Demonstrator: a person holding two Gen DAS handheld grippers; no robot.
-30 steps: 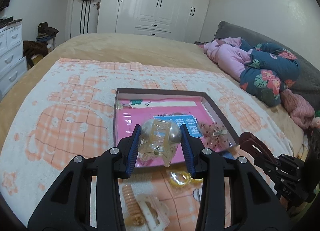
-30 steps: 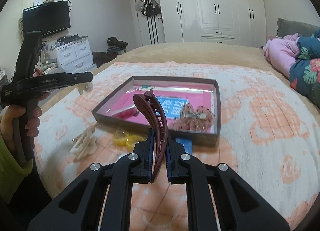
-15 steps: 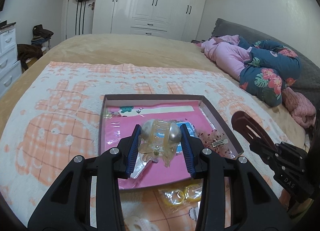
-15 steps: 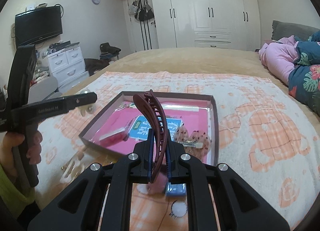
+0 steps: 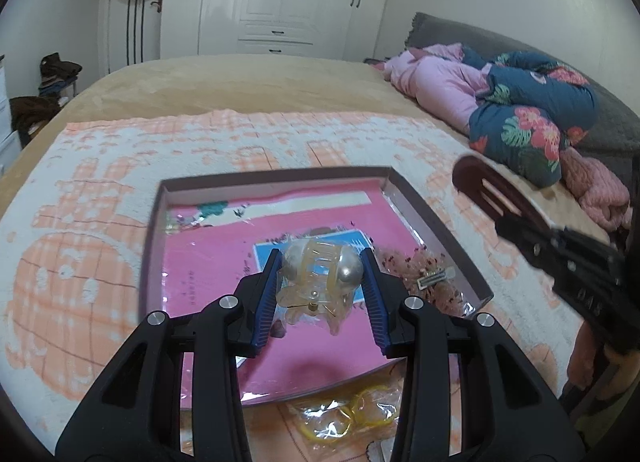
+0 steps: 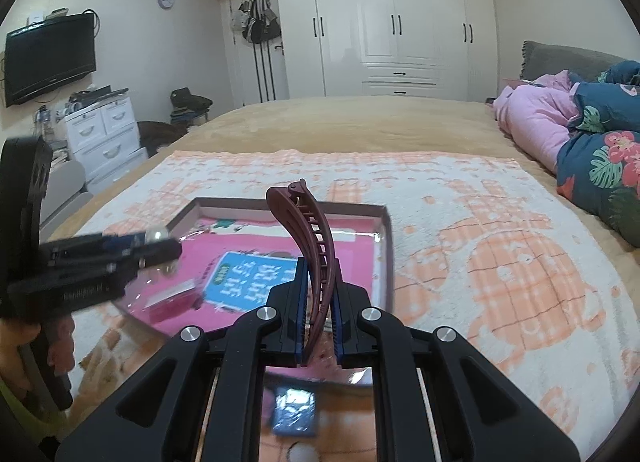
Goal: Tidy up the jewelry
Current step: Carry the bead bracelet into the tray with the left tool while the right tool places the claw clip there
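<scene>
My left gripper (image 5: 320,282) is shut on a clear yellowish claw hair clip (image 5: 318,282) and holds it above the pink-lined shallow box (image 5: 154,218). My right gripper (image 6: 318,298) is shut on a dark red curved hair clip (image 6: 308,242) that stands up between the fingers, over the box's near right part (image 6: 386,230). The box holds a blue card (image 6: 248,278), a pink speckled clip in plastic (image 5: 424,282) and a small packet (image 5: 200,214). Each gripper shows in the other view: the right one (image 5: 560,258), the left one (image 6: 120,254).
The box lies on an orange-and-white towel (image 5: 80,222) on a bed. Yellow rings in a bag (image 5: 344,414) lie in front of the box. A small blue packet (image 6: 294,406) lies below my right gripper. Folded clothes (image 5: 520,102) sit at the right.
Both grippers have moved forward over the box with their clips still held. The items in front of the box have slid out of view below.
</scene>
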